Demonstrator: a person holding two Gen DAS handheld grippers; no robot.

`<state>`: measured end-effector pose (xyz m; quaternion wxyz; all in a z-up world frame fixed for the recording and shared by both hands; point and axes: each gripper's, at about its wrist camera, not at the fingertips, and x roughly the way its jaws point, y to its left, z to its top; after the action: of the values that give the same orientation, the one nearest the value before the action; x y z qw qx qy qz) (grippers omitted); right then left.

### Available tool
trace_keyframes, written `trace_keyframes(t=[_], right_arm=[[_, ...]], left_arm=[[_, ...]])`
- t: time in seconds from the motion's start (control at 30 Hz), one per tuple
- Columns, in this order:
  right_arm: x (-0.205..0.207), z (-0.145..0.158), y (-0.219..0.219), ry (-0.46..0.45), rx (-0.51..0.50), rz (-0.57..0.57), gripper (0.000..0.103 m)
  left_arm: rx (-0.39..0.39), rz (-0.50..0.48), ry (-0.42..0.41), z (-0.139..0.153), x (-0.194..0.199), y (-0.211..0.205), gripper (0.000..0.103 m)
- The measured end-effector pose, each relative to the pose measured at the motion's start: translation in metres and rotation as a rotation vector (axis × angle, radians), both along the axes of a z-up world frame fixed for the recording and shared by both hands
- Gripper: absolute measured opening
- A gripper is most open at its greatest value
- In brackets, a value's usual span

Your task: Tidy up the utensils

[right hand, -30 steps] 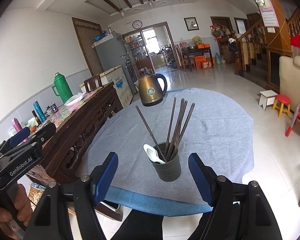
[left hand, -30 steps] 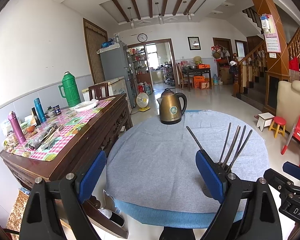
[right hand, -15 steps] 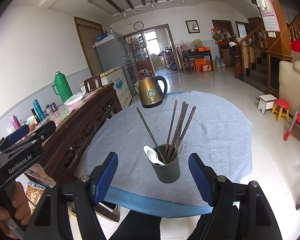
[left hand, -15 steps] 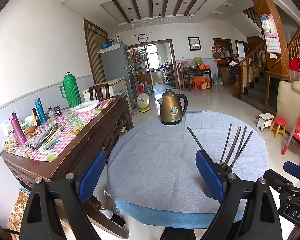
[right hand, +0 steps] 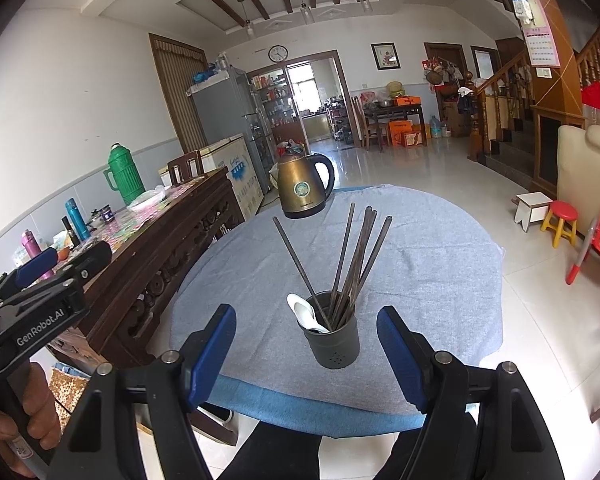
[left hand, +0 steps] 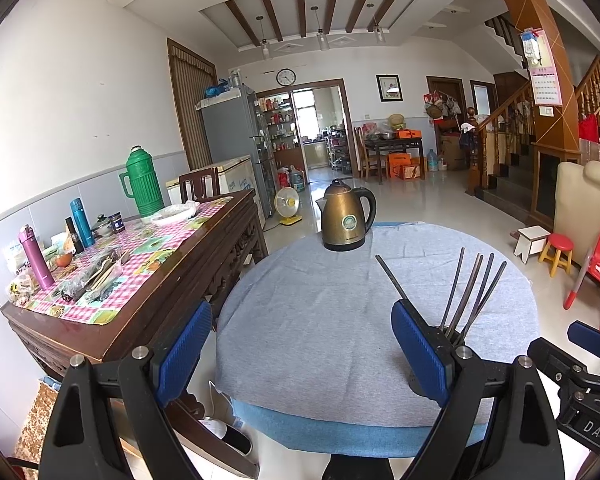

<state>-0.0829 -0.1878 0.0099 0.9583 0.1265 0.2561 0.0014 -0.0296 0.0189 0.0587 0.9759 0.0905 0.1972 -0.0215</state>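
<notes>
Remaining spread: both empty grippers.

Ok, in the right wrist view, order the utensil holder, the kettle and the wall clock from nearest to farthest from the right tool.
1. Utensil holder: just ahead of the open right tool, centered.
2. Kettle: the round table's far edge, slightly left.
3. Wall clock: back wall above the doorway.

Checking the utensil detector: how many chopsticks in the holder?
5 visible, all standing in the dark utensil holder: one chopstick leans left alone, four chopsticks fan right. Some overlap, so more may be hidden.
</notes>
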Motion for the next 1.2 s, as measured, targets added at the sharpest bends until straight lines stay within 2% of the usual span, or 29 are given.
trace_keyframes(t=[1.2], right_arm=[[0.0, -0.005, 0.002, 0.005, -0.017, -0.008, 0.076]], left_arm=[[0.004, 0.002, 0.02, -0.014, 0.006, 0.006, 0.091]])
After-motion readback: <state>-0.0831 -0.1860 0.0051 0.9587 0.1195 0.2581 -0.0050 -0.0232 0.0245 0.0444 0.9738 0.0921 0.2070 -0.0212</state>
